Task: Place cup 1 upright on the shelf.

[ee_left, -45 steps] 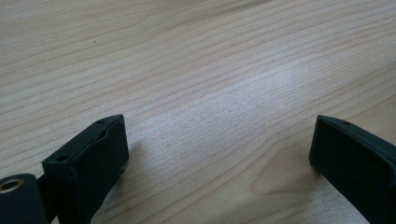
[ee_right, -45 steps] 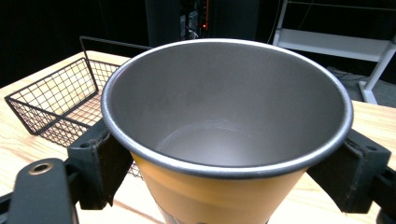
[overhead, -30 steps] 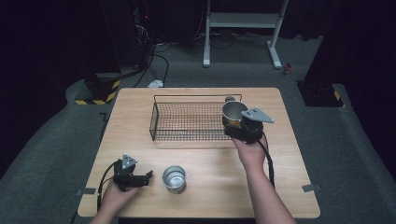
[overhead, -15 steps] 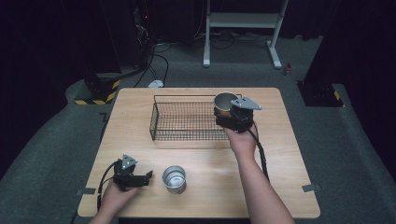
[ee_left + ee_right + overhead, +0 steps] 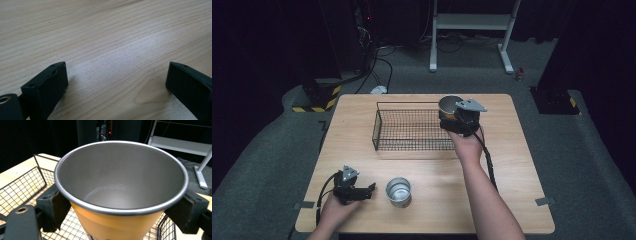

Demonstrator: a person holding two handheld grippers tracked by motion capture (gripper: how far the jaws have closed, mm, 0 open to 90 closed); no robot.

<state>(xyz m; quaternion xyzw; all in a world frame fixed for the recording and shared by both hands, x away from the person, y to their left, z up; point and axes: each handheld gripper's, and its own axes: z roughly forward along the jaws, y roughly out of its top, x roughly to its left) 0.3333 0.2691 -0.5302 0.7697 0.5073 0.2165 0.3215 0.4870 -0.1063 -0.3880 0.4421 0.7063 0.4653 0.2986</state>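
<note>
Right gripper clamps the orange cup over the wire basket, so lower it upright inside before releasing, while the left gripper rests open and empty on the table.

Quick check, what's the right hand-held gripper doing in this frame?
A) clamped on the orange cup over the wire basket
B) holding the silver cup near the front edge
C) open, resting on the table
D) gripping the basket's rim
A: in the right gripper view the right hand-held gripper has its jaws pressed on both sides of the orange cup, with the wire basket mesh beneath it.
</note>
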